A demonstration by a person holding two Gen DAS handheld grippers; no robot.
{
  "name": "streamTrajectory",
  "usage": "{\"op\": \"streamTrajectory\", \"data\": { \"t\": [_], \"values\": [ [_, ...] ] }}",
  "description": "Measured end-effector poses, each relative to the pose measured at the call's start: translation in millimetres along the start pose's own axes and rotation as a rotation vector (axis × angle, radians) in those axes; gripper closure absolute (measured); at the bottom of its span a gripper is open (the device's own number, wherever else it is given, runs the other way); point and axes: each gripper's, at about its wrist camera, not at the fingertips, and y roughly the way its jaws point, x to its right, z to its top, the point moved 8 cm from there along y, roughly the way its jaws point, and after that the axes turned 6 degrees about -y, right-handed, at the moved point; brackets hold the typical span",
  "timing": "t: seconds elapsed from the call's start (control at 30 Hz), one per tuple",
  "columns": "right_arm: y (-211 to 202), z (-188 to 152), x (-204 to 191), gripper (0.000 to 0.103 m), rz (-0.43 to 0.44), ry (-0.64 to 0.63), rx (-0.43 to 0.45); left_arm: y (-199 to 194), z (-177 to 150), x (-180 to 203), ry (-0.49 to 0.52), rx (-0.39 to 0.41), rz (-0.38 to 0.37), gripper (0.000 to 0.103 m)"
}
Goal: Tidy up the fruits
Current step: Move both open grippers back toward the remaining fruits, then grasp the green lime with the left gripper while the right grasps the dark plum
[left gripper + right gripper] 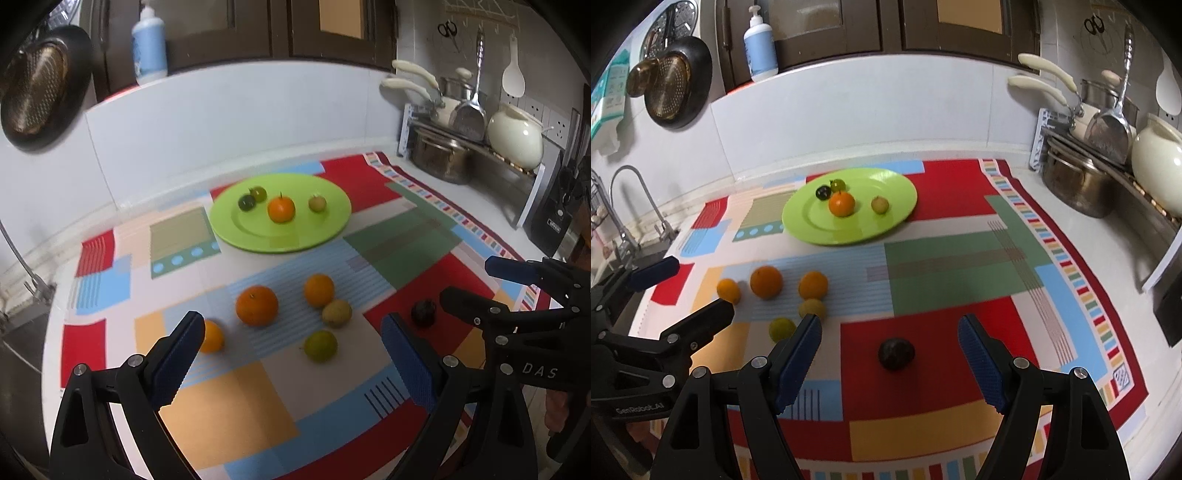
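Six fruits lie loose on the patchwork cloth (938,184) that covers my bench, and four more sit on the green plate (905,199) at the far side. Both hand-held grippers are released and empty: my left hand-held gripper (291,354) hangs over the citrus cluster, my right hand-held gripper (890,350) stands just short of the dark round fruit (896,353), which lies alone on a red patch.

Nearest on the left is a yellow-green citrus (320,345). Just beyond it a yellowish fruit (336,313) touches, or nearly touches, an orange (318,290). The big orange (256,305) and a small orange (211,336) lie to their left, the small one partly behind my left finger.

My worries: round fruit rolls. If a pad nudges the dark fruit off-centre, I judge it could trundle toward the near edge. Closing on the yellowish fruit could knock its neighbour away. The two grippers work close together and could clash. On the plate, a new fruit set down hard could scatter the small ones there.

Writing I can read: "DAS" on the right tool's body, "GenRobot.AI" on the left. The pump bottle's (760,48) label at the far wall is too blurred to read.
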Motion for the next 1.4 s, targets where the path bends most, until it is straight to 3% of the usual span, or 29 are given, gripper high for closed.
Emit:
{"op": "streamTrajectory", "data": {
  "t": [0.47,1.17,1.4],
  "values": [
    [35,-32,0,0.027,0.022,0.002,-0.099,42,-29,6,0.004,-0.128,-0.036,0.025],
    [63,-35,-2,0.059,0.065,0.026,-0.132,73,-38,16,-0.05,-0.23,-0.11,0.072],
    [65,-35,-1,0.07,0.046,0.014,-0.133,73,-37,16,-0.052,-0.229,-0.115,0.073]
  ]
}}
